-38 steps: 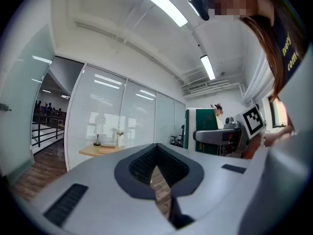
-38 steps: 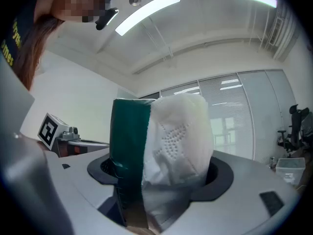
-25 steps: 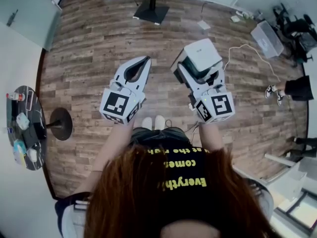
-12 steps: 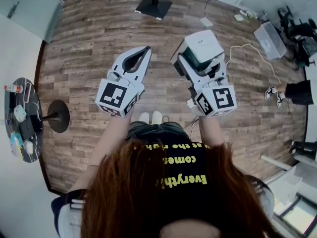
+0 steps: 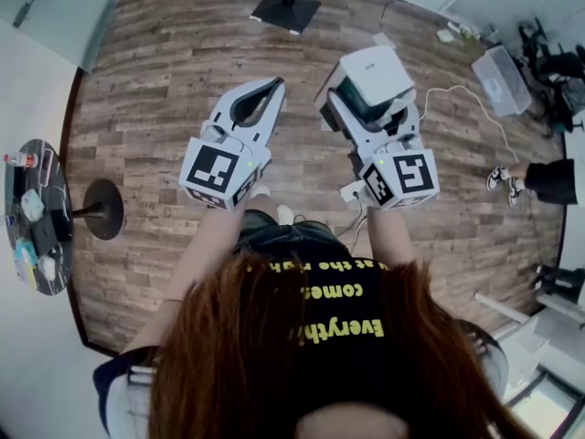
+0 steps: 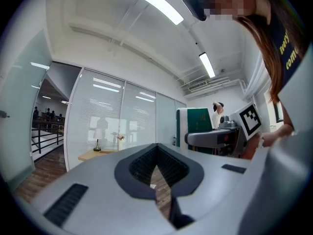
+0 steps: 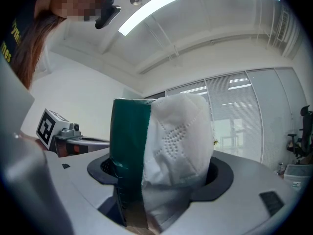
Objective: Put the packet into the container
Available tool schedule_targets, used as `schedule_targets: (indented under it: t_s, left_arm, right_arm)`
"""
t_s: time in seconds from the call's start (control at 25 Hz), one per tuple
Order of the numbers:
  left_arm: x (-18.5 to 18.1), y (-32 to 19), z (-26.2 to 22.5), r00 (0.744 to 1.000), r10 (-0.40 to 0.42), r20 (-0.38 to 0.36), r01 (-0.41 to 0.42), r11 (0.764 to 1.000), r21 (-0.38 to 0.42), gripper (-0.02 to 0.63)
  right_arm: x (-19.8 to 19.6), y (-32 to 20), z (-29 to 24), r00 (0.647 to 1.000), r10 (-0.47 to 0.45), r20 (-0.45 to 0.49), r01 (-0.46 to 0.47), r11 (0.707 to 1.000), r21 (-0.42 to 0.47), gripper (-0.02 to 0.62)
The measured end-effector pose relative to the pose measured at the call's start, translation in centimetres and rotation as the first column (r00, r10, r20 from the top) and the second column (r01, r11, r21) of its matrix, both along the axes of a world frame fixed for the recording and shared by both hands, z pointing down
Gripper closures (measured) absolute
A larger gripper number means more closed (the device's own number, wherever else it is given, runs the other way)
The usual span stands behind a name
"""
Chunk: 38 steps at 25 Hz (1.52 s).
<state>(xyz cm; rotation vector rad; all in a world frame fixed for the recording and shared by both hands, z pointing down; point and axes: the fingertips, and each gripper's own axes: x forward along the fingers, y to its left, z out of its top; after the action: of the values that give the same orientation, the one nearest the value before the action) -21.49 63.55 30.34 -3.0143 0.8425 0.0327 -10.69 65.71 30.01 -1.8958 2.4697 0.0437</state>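
Note:
My right gripper (image 5: 364, 88) is shut on the packet (image 5: 375, 73), a soft white pack with a dark green side, held out level above the wood floor. In the right gripper view the packet (image 7: 171, 141) stands upright between the two jaws and fills the gap. My left gripper (image 5: 272, 88) is held beside it on the left; its jaws meet at the tips with nothing between them. From the left gripper view the right gripper (image 6: 215, 140) with the green face of the packet (image 6: 198, 120) shows off to the right.
A round dark table (image 5: 16, 245) with small items stands at the far left, a black round stand foot (image 5: 99, 210) next to it. A black square stand base (image 5: 286, 12) lies ahead. A pale box (image 5: 499, 67) and a white cable (image 5: 448, 91) lie at the right, by a person's shoes (image 5: 503, 174).
Both grippers have shifted slightly forward together over the floor, the packet still gripped. The round table and the stand foot have slid toward the left edge of the picture.

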Motion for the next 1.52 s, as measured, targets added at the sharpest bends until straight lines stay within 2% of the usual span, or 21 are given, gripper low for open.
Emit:
schedule_targets:
  t_s: [0.32, 0.52, 1.0, 1.28, 1.52]
  left_arm:
    - [0.7, -4.5, 0.5, 1.0, 0.002, -0.007, -0.002, 1.0, -0.009, 0.606]
    - [0.5, -8.9, 0.5, 1.0, 0.0, -0.002, 0.0, 1.0, -0.016, 0.604]
    - [0.5, -19.7, 0.5, 0.999, 0.05, -0.02, -0.051, 0.999, -0.011, 0.606]
    - [1.1, -24.5, -0.5, 0.998, 0.051, -0.026, -0.051, 0.999, 0.015, 0.606]
    - [3.1, -27.7, 0.3, 0.999, 0.038, -0.016, -0.038, 0.999, -0.007, 0.606]
  right_arm:
    - [0.7, -4.4, 0.0, 1.0, 0.0, 0.005, 0.0, 1.0, -0.002, 0.196]
    - [0.4, -8.5, 0.2, 1.0, 0.004, 0.008, -0.004, 1.0, -0.006, 0.196]
    - [0.0, -18.9, 0.0, 0.999, 0.045, 0.002, -0.045, 0.999, -0.002, 0.196]
    - [1.2, -23.6, -0.2, 0.998, 0.07, 0.004, -0.07, 0.997, 0.011, 0.196]
    - [3.4, -27.0, -0.1, 0.998, 0.065, 0.014, -0.065, 0.998, 0.012, 0.196]
